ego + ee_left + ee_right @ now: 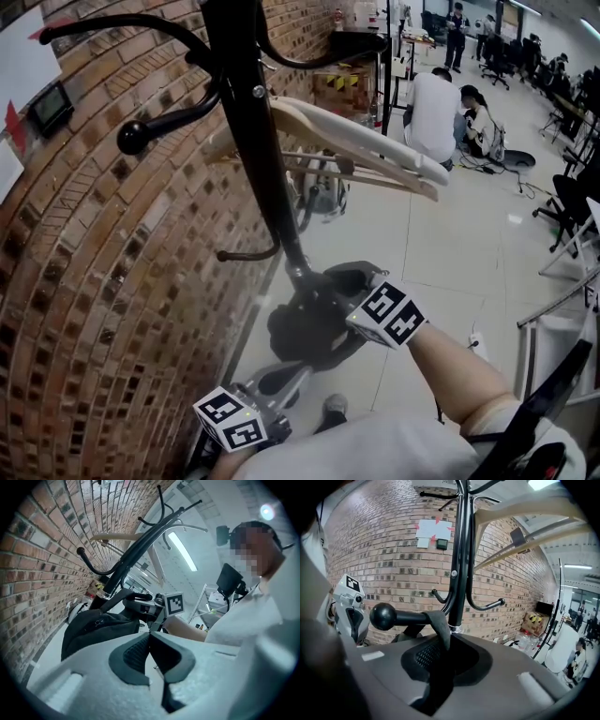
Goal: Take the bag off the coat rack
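Observation:
The black coat rack (255, 131) stands against a brick wall. Low on its pole hangs a black bag (309, 333), also seen in the left gripper view as a dark bundle (93, 630). In the right gripper view the bag's strap (439, 625) loops over a ball-tipped hook (383, 616) and runs down between the jaws. My right gripper (443, 641) is shut on that strap, right at the pole (459, 573). My left gripper (150, 637) is shut with nothing in it, lower and nearer me, aimed at the bag; its marker cube (230, 419) shows at the bottom.
A wooden hanger (356, 141) hangs from an upper hook above the bag. The brick wall (103, 281) is close on the left. People sit on the floor (441, 112) at the back right, with office chairs (572, 197) beyond. A white frame (553, 319) stands at right.

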Motion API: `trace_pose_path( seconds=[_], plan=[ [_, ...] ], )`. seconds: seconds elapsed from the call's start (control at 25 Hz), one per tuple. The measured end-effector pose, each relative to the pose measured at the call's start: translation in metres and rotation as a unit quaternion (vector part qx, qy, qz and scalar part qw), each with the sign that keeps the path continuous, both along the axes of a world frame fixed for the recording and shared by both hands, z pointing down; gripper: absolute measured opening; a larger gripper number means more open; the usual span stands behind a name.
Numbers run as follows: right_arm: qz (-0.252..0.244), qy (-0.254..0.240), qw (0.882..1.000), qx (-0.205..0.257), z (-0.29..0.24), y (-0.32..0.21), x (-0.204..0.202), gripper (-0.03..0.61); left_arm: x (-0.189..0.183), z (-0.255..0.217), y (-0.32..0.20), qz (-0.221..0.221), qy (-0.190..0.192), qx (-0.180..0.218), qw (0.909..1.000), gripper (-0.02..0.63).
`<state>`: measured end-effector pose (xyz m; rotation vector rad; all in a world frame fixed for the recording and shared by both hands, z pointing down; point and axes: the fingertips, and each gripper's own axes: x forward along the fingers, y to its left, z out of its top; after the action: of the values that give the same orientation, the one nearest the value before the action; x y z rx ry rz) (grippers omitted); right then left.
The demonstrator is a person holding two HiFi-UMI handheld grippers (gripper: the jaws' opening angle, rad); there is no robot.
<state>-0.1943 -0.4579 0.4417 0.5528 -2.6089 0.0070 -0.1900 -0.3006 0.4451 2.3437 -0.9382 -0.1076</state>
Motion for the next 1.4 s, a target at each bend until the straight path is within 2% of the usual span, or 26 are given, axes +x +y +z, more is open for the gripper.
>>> trace_pose_path(
  seconds=[0.2, 0.32, 0.52, 0.72, 1.0, 1.16, 1.28, 1.4],
  plan=[
    [0.033, -0.059, 0.997, -0.04, -0.01, -0.002, 0.008, 0.034, -0.002, -0.004, 0.006, -0.003, 0.001, 0.006, 1.0, 0.002],
    [0.041, -0.075, 0.995, -0.05, -0.02, -0.002, 0.013, 0.032, -0.002, -0.009, 0.008, -0.009, 0.003, 0.013, 0.9999, 0.002],
    [0.046, -0.083, 0.994, -0.044, -0.036, 0.004, 0.026, 0.032, 0.004, -0.015, 0.015, -0.015, 0.002, 0.02, 0.9997, 0.002],
    [0.046, -0.087, 0.995, -0.018, -0.063, 0.013, 0.04, 0.031, 0.016, -0.025, 0.022, -0.012, 0.002, 0.031, 0.9995, 0.002],
    [0.046, -0.09, 0.995, 0.002, -0.077, 0.053, 0.069, 0.031, 0.035, -0.043, 0.038, -0.014, -0.005, 0.055, 0.9984, 0.002],
    [0.06, -0.102, 0.993, 0.0, -0.073, 0.083, 0.099, 0.031, 0.042, -0.051, 0.056, -0.042, -0.009, 0.066, 0.9969, 0.002],
    [0.066, -0.109, 0.992, -0.008, -0.063, 0.114, 0.126, 0.031, 0.054, -0.052, 0.08, -0.059, -0.016, 0.067, 0.9958, 0.002],
    [0.066, -0.109, 0.992, -0.015, -0.052, 0.148, 0.149, 0.031, 0.071, -0.044, 0.113, -0.074, -0.029, 0.052, 0.9955, 0.002]
  ],
)
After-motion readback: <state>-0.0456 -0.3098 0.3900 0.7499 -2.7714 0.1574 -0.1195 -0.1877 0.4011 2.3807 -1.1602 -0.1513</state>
